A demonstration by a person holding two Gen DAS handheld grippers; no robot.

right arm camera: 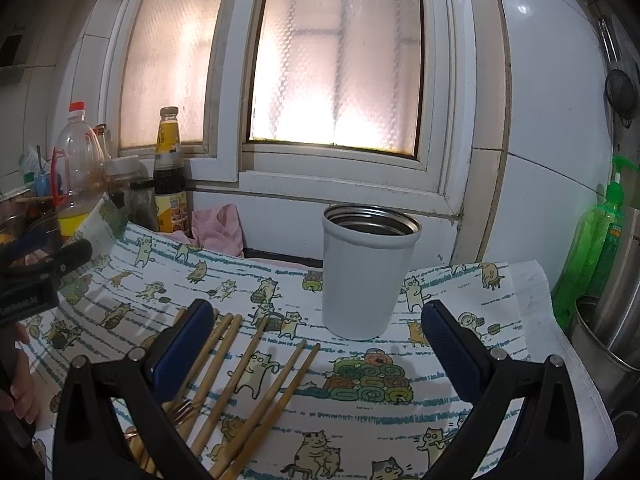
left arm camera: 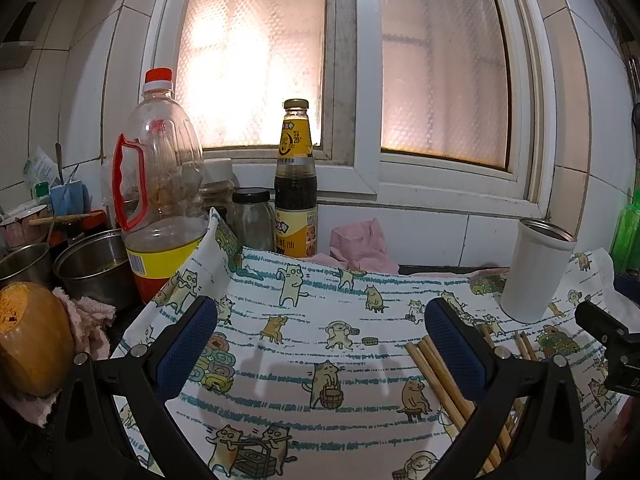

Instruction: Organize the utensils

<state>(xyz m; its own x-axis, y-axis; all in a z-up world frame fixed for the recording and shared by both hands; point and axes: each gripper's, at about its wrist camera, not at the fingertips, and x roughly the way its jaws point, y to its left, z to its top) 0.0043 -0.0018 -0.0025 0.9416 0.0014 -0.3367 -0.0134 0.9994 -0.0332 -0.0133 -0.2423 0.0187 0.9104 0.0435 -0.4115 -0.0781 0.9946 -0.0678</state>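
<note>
Left wrist view: the left gripper (left arm camera: 320, 320) hovers with jaws spread wide and nothing between them, above a cat-printed cloth (left arm camera: 320, 420). The wooden chopsticks (left arm camera: 436, 376) lie flat on the cloth, partly hidden behind the gripper's right finger; the white cup (left arm camera: 534, 272), open and upright, stands beyond them toward the wall. To the left, well apart from the chopsticks, crowd an oil jug (left arm camera: 160, 184), a sauce bottle (left arm camera: 296, 184) and steel pots (left arm camera: 96, 264), limiting room on that side. Right wrist view: the right gripper (right arm camera: 316, 320) is likewise wide open and empty, with the chopsticks (right arm camera: 248, 364) fanned loosely beneath its left finger and a fork (right arm camera: 182, 410) lying among them, only partly visible. The cup (right arm camera: 368, 272) stands just ahead, between the fingers, apart from the sticks. The sticks are judged light, stiff and thin, liable to roll or pivot; a mid-length grip on one or a pair seems soundest. The cloth may shift and the light cup tip if nudged. A green soap bottle (right arm camera: 592, 240) bounds the right edge; the centre is open.
</note>
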